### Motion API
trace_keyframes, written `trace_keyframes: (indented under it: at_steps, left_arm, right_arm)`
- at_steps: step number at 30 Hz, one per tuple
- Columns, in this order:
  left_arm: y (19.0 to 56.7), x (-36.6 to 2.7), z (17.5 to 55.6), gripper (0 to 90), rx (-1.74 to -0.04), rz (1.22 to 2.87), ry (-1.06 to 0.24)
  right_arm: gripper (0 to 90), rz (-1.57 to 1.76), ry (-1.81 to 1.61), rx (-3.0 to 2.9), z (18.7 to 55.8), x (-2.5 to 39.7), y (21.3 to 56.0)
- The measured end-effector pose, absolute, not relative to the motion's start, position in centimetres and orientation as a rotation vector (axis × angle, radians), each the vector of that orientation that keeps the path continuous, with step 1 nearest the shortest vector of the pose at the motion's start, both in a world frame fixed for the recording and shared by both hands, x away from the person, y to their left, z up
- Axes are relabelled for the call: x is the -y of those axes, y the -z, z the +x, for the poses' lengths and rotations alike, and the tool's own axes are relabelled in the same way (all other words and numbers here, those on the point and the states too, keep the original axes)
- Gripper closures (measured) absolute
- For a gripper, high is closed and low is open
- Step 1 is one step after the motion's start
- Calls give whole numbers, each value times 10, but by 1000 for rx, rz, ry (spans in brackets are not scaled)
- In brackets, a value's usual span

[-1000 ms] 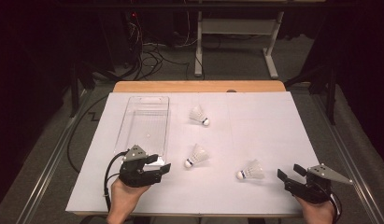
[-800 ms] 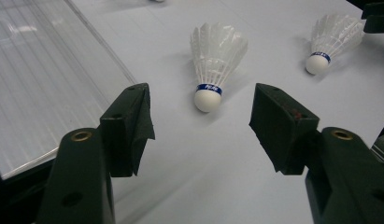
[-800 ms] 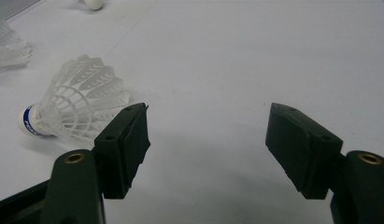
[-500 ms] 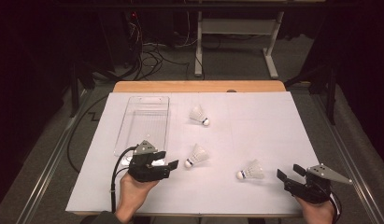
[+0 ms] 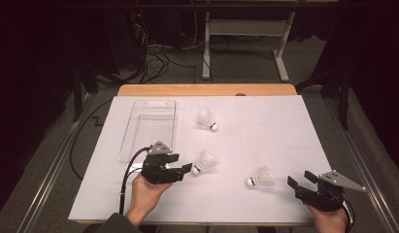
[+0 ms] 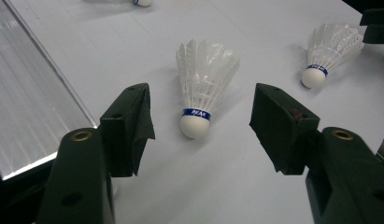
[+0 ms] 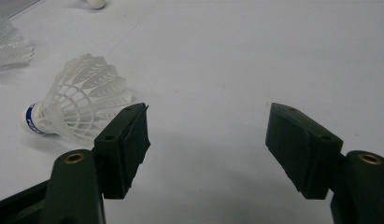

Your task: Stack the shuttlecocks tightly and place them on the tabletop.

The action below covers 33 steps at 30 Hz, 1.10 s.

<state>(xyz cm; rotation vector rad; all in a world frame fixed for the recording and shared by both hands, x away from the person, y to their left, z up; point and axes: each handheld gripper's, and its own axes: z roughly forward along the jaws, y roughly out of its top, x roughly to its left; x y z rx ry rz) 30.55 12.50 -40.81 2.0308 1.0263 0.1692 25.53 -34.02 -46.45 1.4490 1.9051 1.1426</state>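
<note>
At the left of the table (image 5: 284, 121) lies a clear tray (image 5: 149, 127). Just right of it the left gripper (image 5: 186, 169) has its fingers (image 6: 129, 126) spread apart on either side of the middle shuttlecock (image 6: 201, 88), not touching it. The shuttlecock lies on the white sheet, cork toward the gripper. It looks very light, with a thin skirt that would crush easily, so the firm cork base is the safer hold. Farther right another shuttlecock (image 5: 260, 177) lies near the right gripper (image 5: 299, 183), whose fingers also stand apart around nothing. A third shuttlecock (image 5: 207, 119) lies beyond; its cork is cut off in the left gripper view.

Three shuttlecocks (image 5: 205, 161) (image 5: 206, 119) (image 5: 260, 177), one clear tray (image 5: 149, 127), two claws (image 5: 185, 168) (image 5: 300, 181)
</note>
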Motion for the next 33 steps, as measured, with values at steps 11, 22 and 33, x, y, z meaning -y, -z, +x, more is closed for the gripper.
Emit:
trace_keyframes:
  at_steps: [11,22,33]
  left_arm:
    - [407,-115,314,381,-1039,2050,-180]
    - [404,-103,324,380,-1035,2054,-160]
    - [401,-88,336,381,-1042,2081,-143]
  right_arm:
    - [307,1446,-1142,-1908,255,340,464]
    - [307,1447,-1144,-1908,255,340,465]
    - [307,1447,-1147,-1911,256,340,465]
